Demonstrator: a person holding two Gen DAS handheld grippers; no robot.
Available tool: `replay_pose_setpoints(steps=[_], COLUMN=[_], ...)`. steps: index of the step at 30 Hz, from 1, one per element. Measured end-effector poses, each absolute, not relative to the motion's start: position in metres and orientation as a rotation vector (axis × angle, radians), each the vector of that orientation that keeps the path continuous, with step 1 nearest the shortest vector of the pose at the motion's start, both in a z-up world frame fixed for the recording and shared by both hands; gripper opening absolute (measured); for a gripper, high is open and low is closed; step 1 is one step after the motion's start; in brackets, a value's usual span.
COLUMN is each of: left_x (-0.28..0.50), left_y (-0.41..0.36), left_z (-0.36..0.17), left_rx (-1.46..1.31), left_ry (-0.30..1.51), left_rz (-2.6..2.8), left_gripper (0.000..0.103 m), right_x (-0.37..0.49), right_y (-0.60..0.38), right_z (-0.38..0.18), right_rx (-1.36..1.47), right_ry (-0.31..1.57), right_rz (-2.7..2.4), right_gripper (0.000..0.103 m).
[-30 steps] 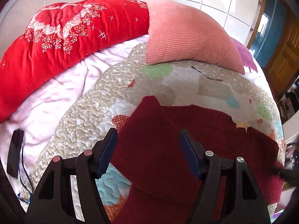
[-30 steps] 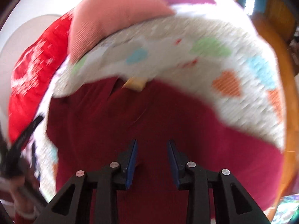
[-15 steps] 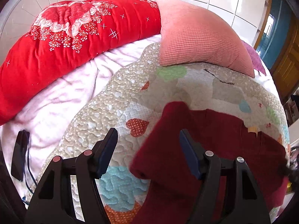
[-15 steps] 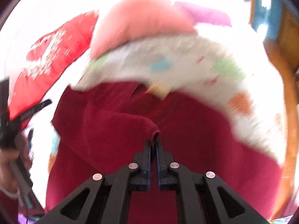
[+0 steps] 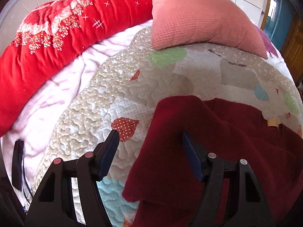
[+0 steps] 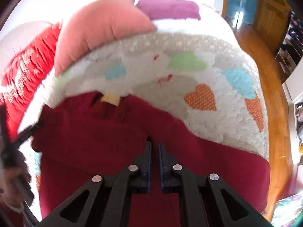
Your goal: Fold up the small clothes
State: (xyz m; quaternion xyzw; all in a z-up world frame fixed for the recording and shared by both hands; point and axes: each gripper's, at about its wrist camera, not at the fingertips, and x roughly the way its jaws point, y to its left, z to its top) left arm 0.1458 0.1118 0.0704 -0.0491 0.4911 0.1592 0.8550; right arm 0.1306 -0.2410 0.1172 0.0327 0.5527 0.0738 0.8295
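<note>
A dark red garment (image 5: 217,143) lies on a quilted bedspread (image 5: 132,87), with its left part folded over the body. It also shows in the right wrist view (image 6: 106,132), with a yellow neck label (image 6: 110,99) at its far edge. My left gripper (image 5: 150,139) is open above the garment's left folded edge and holds nothing. My right gripper (image 6: 155,143) is shut on a pinch of the red fabric near the garment's middle. The left gripper shows at the left edge of the right wrist view (image 6: 11,151).
A pink cushion (image 5: 198,17) and a red floral duvet (image 5: 56,37) lie at the head of the bed. A purple cloth (image 6: 168,8) lies beyond the cushion. A black device with a cable (image 5: 17,164) lies on the pale sheet at left. The wooden bed frame (image 6: 274,113) runs along the right.
My right gripper shut on the red fabric and carried a fold across the garment. My left gripper moved back and left, so more quilt shows under it. It stayed open.
</note>
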Motion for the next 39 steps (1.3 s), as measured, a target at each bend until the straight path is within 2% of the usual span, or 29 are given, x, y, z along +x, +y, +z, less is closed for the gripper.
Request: replay_pose_setpoints(steps=[3, 8, 12, 16, 20, 21, 23, 25, 33, 39], left_x=[0.148, 0.139, 0.123, 0.118, 0.122, 0.121, 0.117, 0.115, 0.121, 0.101], left_y=[0.112, 0.109, 0.099, 0.082, 0.062, 0.059, 0.051, 0.045, 0.005, -0.014], left_z=[0.057, 0.058, 0.078, 0.077, 0.071, 0.073, 0.085, 0.092, 0.044, 0.065], left_rx=[-0.112, -0.113, -0.115, -0.139, -0.058, -0.059, -0.09, -0.112, 0.027, 0.081], left_ry=[1.062, 1.06, 1.014, 1.002, 1.018, 1.005, 0.95, 0.905, 0.922, 0.823], left_rz=[0.334, 0.314, 0.274, 0.222, 0.207, 0.194, 0.144, 0.111, 0.07, 0.001], left_gripper=[0.068, 0.068, 0.068, 0.068, 0.068, 0.068, 0.068, 0.068, 0.068, 0.068], right_x=[0.125, 0.136, 0.119, 0.104, 0.099, 0.096, 0.091, 0.088, 0.087, 0.04], right_y=[-0.23, -0.214, -0.228, -0.221, -0.227, -0.232, -0.243, -0.25, -0.271, -0.313], right_z=[0.109, 0.048, 0.072, 0.052, 0.058, 0.064, 0.071, 0.075, 0.051, 0.061], right_rx=[0.111, 0.094, 0.157, 0.131, 0.163, 0.184, 0.192, 0.187, 0.231, 0.4], right_ry=[1.164, 1.282, 1.205, 1.232, 1.19, 1.172, 1.142, 1.108, 1.027, 0.982], right_rz=[0.245, 0.238, 0.207, 0.224, 0.24, 0.236, 0.216, 0.194, 0.144, 0.127], right_gripper=[0.005, 0.005, 0.005, 0.005, 0.005, 0.007, 0.017, 0.021, 0.021, 0.023])
